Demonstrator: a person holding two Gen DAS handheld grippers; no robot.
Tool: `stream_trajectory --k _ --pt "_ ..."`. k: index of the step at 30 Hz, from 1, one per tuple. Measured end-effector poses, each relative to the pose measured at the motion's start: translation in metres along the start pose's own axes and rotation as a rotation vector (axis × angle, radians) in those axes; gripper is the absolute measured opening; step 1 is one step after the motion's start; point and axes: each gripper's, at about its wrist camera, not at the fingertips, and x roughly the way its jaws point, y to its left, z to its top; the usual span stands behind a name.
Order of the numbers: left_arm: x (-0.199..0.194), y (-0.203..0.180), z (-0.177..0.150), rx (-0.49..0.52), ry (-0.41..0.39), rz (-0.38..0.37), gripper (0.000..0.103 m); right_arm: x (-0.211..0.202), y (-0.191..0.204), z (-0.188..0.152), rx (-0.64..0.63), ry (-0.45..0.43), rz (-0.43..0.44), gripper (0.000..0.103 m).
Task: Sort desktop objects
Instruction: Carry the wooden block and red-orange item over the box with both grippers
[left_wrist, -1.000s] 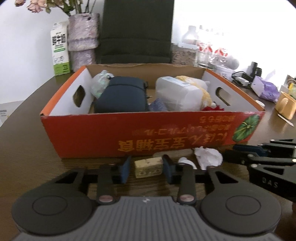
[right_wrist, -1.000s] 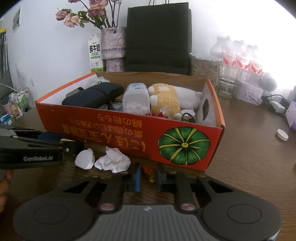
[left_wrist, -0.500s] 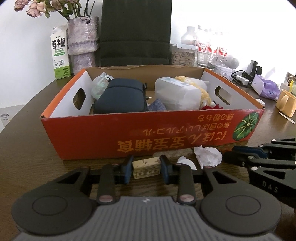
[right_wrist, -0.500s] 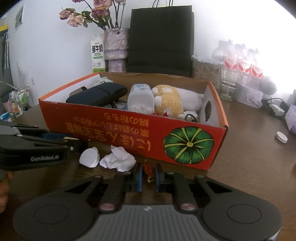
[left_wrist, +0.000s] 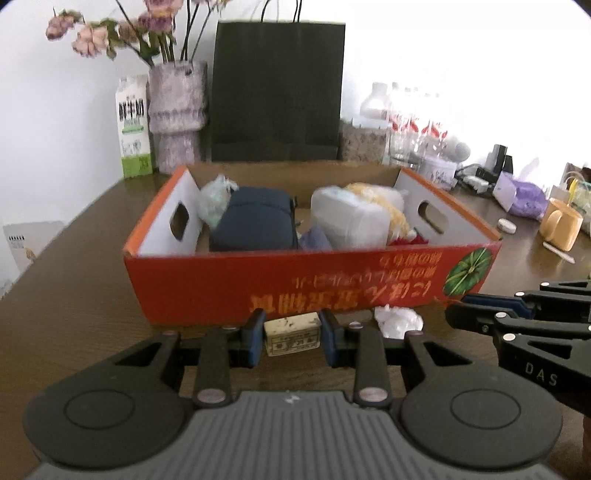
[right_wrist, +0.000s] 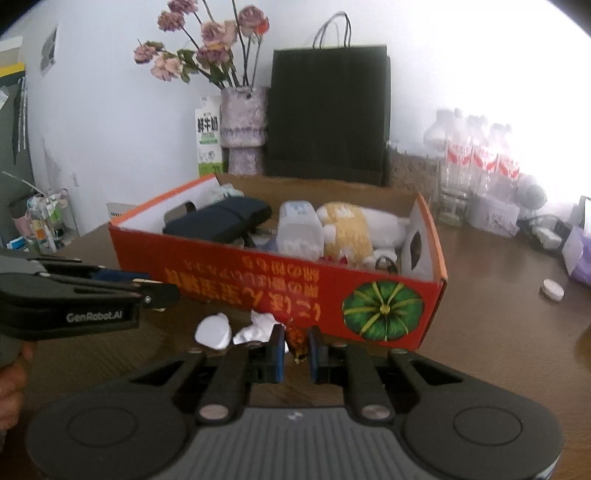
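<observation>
In the left wrist view, the left tongs (left_wrist: 291, 338) sit low at centre frame, their blue pads closed partway onto a small cream-coloured box (left_wrist: 292, 333) with dark printing, gripping it at both ends. Just behind it stands the long side of an orange cardboard box (left_wrist: 229, 280) that fills the middle of the frame, printed with upside-down yellow characters and a green pumpkin at its right end. Inside the cardboard box lie a dark navy pouch (left_wrist: 255, 225), a translucent plastic container (left_wrist: 349, 223) and a crumpled pale bag (left_wrist: 214, 201) at the left corner. A crumpled white tissue (left_wrist: 399, 319) lies on the dark wood table (left_wrist: 74, 266) at the foot of the cardboard box, right of the left tongs.

In the right wrist view, the right tongs (right_wrist: 295, 349) at lower centre are pinched nearly shut on a small orange-brown wrapped candy (right_wrist: 297, 341), just in front of the cardboard box's pumpkin picture. A yellow-and-white plush toy (right_wrist: 347, 230) rests in the right half of the cardboard box. At the upper middle of this frame stand a black paper bag (right_wrist: 328, 114), a vase of pink flowers (right_wrist: 243, 122) and a milk carton (right_wrist: 208, 138); water bottles (right_wrist: 476, 155) line the right.
</observation>
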Motion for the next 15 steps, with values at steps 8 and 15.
stream_trajectory --k 8,15 --pt "-0.029 0.002 0.027 -0.009 -0.092 -0.015 0.032 -0.025 -0.002 0.025 -0.001 -0.091 0.006 0.012" --pt "-0.033 0.003 0.057 -0.019 -0.152 -0.012 0.032 -0.027 -0.01 0.056 0.028 -0.149 0.001 0.012"
